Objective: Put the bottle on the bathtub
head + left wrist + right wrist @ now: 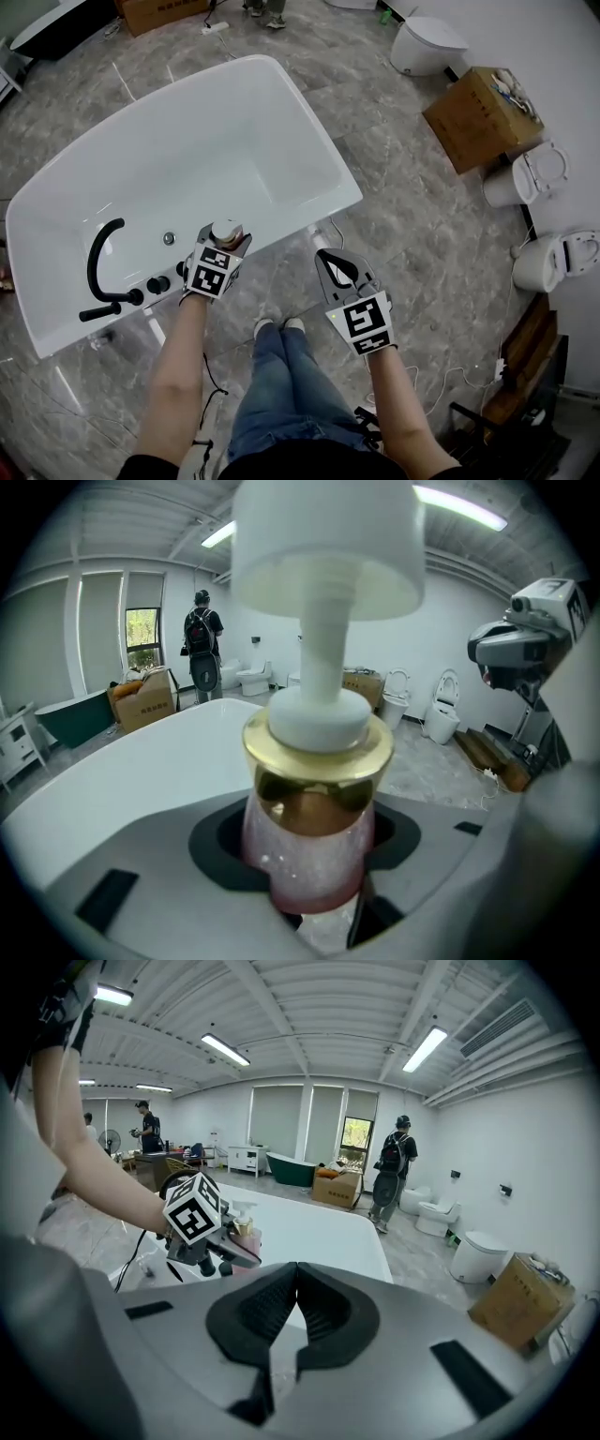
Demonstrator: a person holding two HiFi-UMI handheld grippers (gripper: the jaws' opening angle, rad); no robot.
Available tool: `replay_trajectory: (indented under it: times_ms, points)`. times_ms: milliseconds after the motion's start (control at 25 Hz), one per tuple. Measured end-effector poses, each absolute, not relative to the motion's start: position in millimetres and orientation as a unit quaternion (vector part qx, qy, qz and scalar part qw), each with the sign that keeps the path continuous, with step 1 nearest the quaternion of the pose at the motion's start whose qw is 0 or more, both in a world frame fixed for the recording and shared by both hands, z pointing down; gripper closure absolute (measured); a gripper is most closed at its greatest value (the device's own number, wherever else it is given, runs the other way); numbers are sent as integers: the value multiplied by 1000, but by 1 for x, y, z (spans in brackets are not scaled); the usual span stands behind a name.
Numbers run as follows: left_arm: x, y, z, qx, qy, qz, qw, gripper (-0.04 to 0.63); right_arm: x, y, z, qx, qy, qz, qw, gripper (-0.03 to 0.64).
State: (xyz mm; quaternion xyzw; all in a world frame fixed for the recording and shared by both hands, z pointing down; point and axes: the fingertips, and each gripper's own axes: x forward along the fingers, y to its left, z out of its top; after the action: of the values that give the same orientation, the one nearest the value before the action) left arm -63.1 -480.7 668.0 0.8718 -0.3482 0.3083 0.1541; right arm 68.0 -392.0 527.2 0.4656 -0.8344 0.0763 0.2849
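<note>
A pump bottle point(226, 231) with a pink body, gold collar and white pump head stands upright between the jaws of my left gripper point(224, 240), which is shut on it. It is at the near rim of the white bathtub point(310, 124), right of the black faucet point(101, 259); whether its base touches the rim I cannot tell. In the left gripper view the bottle point(307, 853) fills the middle. My right gripper point(331, 263) hangs shut and empty over the floor just off the tub's near edge. The right gripper view shows its jaws closed together point(292, 1283) and the bottle point(247, 1229).
Black knobs point(156, 283) sit beside the faucet. A cardboard box point(480, 116) and several toilets point(427, 44) stand on the grey floor to the right. The person's legs point(281, 375) are below the tub. Another person point(391, 1180) stands far off.
</note>
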Motion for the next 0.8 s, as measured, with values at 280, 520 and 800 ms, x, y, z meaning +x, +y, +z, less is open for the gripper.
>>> replay_trajectory:
  times_ms: [280, 520, 800]
  points:
    - [-62, -481, 692, 869, -361, 295, 166, 370, 62, -385, 547, 447, -838, 85, 302, 601]
    - [-55, -472, 700, 874, -352, 311, 128, 368, 55, -374, 551, 430, -844, 77, 311, 600]
    - [-56, -472, 704, 857, -390, 300, 153, 357, 47, -361, 548, 416, -852, 76, 308, 600]
